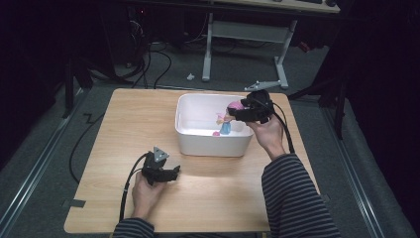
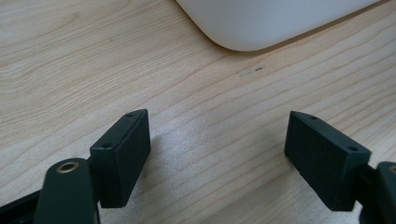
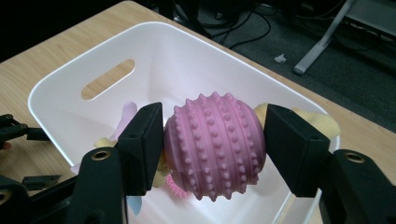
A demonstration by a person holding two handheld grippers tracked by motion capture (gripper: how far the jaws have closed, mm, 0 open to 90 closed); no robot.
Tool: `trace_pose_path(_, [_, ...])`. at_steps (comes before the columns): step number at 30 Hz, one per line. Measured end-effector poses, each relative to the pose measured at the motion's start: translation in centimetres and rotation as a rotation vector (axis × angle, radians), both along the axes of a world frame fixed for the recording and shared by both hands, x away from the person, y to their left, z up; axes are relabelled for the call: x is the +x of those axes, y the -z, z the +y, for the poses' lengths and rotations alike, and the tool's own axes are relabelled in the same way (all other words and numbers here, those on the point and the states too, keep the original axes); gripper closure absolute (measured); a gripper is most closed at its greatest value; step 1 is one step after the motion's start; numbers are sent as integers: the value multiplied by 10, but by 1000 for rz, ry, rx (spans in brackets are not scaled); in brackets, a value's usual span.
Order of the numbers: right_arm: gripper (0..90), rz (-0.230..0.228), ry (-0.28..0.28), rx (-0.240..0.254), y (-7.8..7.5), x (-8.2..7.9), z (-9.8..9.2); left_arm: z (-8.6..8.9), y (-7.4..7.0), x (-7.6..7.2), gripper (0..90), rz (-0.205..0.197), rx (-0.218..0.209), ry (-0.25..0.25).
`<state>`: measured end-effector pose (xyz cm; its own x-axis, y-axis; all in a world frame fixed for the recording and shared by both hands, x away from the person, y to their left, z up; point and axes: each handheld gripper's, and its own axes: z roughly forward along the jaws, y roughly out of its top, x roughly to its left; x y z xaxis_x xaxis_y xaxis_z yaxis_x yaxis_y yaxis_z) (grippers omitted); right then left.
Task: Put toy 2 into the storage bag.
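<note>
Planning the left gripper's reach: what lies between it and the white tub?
Only bare wood: the left gripper view shows open tabletop up to the tub, and the high view agrees.

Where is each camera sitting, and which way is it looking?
High view: sits above the person's side, looking forward and down on the table; both striped sleeves, hands, the left gripper and the right gripper show.
Left gripper view: rides the left gripper, looking down at the wood past its open jaws.
Right gripper view: rides the right gripper, looking into the white tub; its jaws clamp a pink bumpy toy.
Shared: the white tub appears in all three views, and the toy in the high and right gripper views.
</note>
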<state>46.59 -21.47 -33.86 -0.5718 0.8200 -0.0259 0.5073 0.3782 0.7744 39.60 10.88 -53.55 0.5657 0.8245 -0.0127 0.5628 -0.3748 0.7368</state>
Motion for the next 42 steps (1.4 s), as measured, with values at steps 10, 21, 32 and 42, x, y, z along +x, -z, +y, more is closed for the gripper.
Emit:
trace_pose_path(10, [392,41,-14,-21,19,7,11,0,0,0,231,-1,-5,-3])
trace_pose_path(21, [391,70,-42,-30,32,1,18,0,0,0,232,-1,-4,-2])
trace_pose_path(32, [387,95,-70,-39,40,-5,25,0,0,0,232,-1,-6,-3])
trace_pose_path(42, [382,144,-81,-29,49,-5,21,0,0,0,234,-1,-5,-2])
